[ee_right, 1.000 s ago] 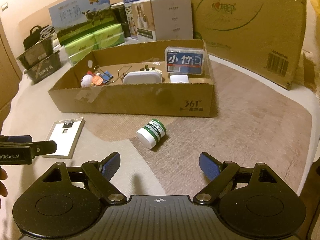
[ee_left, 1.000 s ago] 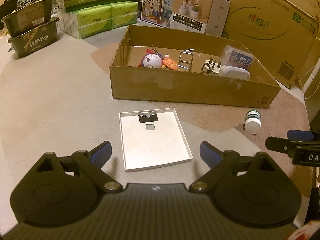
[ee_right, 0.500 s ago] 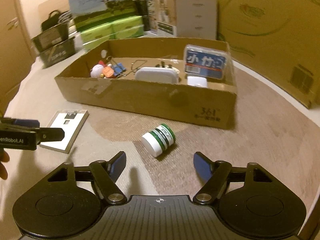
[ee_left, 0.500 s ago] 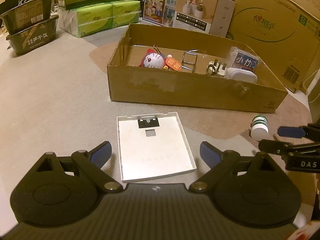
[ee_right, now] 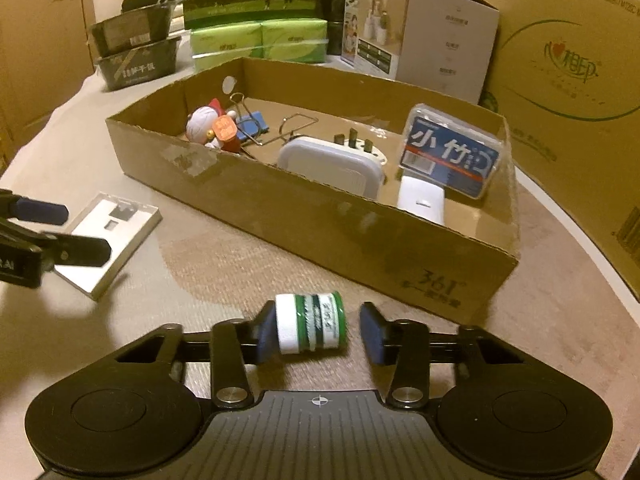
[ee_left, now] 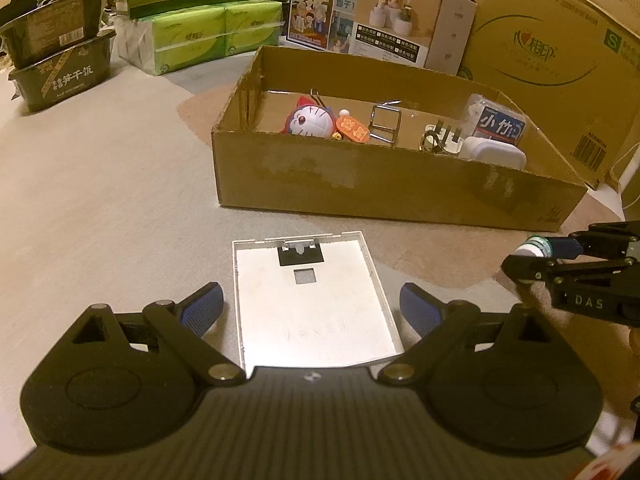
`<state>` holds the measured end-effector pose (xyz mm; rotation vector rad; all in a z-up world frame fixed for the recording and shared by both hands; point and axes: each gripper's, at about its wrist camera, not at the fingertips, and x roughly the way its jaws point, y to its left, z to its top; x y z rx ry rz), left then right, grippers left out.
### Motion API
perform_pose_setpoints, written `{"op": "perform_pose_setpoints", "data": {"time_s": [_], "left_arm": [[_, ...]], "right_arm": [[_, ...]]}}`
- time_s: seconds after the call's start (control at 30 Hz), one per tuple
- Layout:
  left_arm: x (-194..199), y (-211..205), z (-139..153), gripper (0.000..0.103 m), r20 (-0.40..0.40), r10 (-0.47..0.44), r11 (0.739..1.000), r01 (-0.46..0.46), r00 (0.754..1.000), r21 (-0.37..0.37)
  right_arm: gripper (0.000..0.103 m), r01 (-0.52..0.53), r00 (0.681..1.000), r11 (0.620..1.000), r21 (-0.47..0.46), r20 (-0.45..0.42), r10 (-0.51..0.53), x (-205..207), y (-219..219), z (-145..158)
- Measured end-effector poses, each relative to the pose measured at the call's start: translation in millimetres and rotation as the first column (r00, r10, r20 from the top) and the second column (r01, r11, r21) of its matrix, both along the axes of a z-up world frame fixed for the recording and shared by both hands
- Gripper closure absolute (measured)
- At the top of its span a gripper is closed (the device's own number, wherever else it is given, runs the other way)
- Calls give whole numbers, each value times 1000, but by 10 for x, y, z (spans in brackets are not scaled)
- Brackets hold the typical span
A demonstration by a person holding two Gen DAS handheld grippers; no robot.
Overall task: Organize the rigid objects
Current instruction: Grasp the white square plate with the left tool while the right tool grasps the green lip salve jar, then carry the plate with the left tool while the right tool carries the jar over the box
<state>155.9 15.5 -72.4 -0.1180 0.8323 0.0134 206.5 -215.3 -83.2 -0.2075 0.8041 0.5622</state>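
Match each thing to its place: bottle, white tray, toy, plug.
Things:
1. bottle
2. white tray
3. toy
4. plug

Places:
A. left end of the box
B. in the box, between toy and blue packet
C. between the right tongs
D. outside the box, at the left tongs

Pairs: 1-C, 2-D, 3-A, 4-B. The right tongs are closing.
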Motion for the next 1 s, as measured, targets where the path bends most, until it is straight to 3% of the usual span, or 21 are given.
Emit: {"op": "perform_pose_setpoints", "data": {"time_s": [0.47,1.0], "left_arm": [[64,-50,-87,10,12,3,1000,-4,1000,31],[24,-112,-131,17,25,29,997,-31,999,77]], "right_arm": [[70,118,993,991,59,-35,-116,-201,-45,29],[70,132,990,988,85,-54,-127,-258,9,46]]}}
